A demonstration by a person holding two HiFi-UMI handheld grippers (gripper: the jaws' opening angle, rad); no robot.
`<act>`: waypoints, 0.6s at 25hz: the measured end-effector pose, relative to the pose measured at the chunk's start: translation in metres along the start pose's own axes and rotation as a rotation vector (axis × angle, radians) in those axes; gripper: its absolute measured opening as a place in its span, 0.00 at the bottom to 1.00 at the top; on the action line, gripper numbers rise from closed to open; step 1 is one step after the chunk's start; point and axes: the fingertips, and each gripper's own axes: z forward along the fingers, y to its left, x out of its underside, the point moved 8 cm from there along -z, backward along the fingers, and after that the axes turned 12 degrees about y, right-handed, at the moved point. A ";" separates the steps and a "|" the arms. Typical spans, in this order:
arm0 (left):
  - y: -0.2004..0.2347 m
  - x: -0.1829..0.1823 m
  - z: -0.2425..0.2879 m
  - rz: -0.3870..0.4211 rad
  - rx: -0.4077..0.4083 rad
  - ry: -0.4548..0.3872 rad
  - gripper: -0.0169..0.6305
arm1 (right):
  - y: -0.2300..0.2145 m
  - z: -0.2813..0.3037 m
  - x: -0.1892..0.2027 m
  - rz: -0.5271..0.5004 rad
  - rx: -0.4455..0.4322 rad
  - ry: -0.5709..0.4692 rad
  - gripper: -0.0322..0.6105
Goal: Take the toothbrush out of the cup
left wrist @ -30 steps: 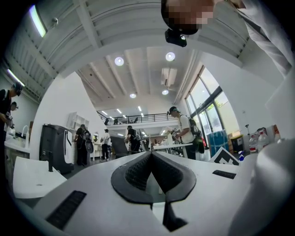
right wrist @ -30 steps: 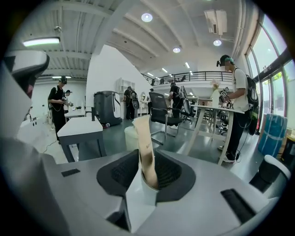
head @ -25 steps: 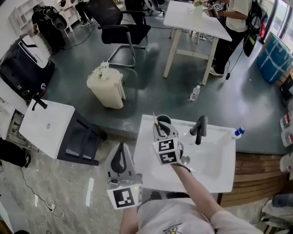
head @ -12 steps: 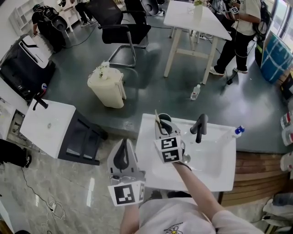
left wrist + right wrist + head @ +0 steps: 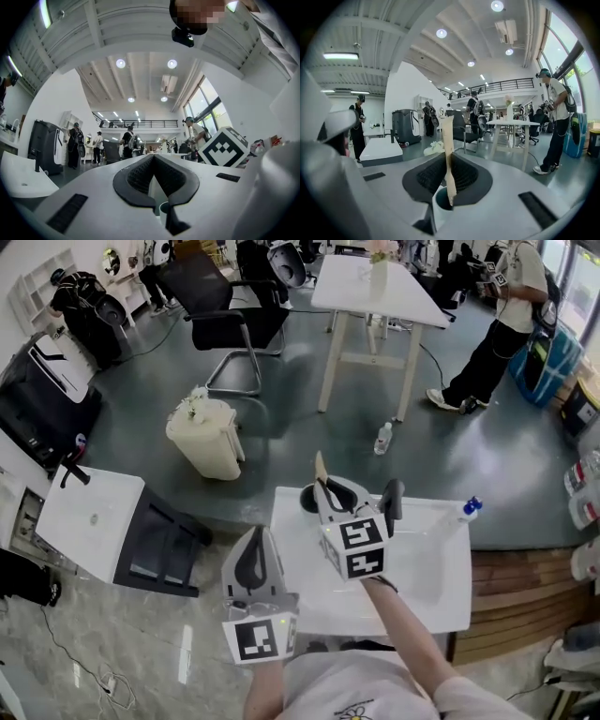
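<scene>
A beige toothbrush (image 5: 447,140) stands upright between the pads of my right gripper (image 5: 448,161), which is shut on its handle. Its lower end hangs just over the mouth of the dark cup (image 5: 441,202). In the head view the right gripper (image 5: 323,486) is raised above the cup (image 5: 307,500) at the sink's far left corner, and the toothbrush (image 5: 320,468) sticks up past the jaws. My left gripper (image 5: 255,534) hovers off the sink's left edge. In its own view the left gripper (image 5: 153,158) has its jaws together with nothing between them.
The white sink (image 5: 427,601) carries a black faucet (image 5: 392,504) and a blue-capped bottle (image 5: 468,510) at its far right corner. A second white sink unit (image 5: 89,517) stands to the left. A cream bin (image 5: 206,435), an office chair (image 5: 220,324), a white table (image 5: 361,282) and a standing person (image 5: 502,320) lie beyond.
My right gripper has risen with the toothbrush, lifting it up out of the cup. The left gripper has drifted slightly toward the sink.
</scene>
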 end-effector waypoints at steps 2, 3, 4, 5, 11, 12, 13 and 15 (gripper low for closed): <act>-0.006 -0.003 0.002 0.007 0.016 -0.006 0.05 | -0.005 -0.016 -0.014 -0.004 0.011 -0.047 0.10; -0.009 -0.006 0.003 0.013 0.024 -0.008 0.05 | -0.008 -0.024 -0.021 -0.004 0.017 -0.074 0.10; -0.012 -0.008 0.004 0.017 0.032 -0.009 0.05 | -0.010 -0.033 -0.029 -0.002 0.019 -0.105 0.10; -0.014 -0.011 0.005 0.020 0.040 -0.012 0.05 | -0.012 -0.043 -0.036 0.001 0.019 -0.141 0.10; -0.032 -0.037 0.005 -0.011 0.105 -0.060 0.05 | -0.021 -0.114 -0.061 -0.049 0.072 -0.397 0.10; -0.036 -0.041 0.005 0.001 0.114 -0.065 0.05 | -0.022 -0.126 -0.061 -0.057 0.097 -0.425 0.10; -0.040 -0.045 0.005 0.016 0.123 -0.071 0.05 | -0.025 -0.138 -0.060 -0.061 0.122 -0.452 0.10; -0.048 -0.049 0.005 0.041 0.137 -0.083 0.05 | -0.030 -0.158 -0.055 -0.052 0.164 -0.497 0.10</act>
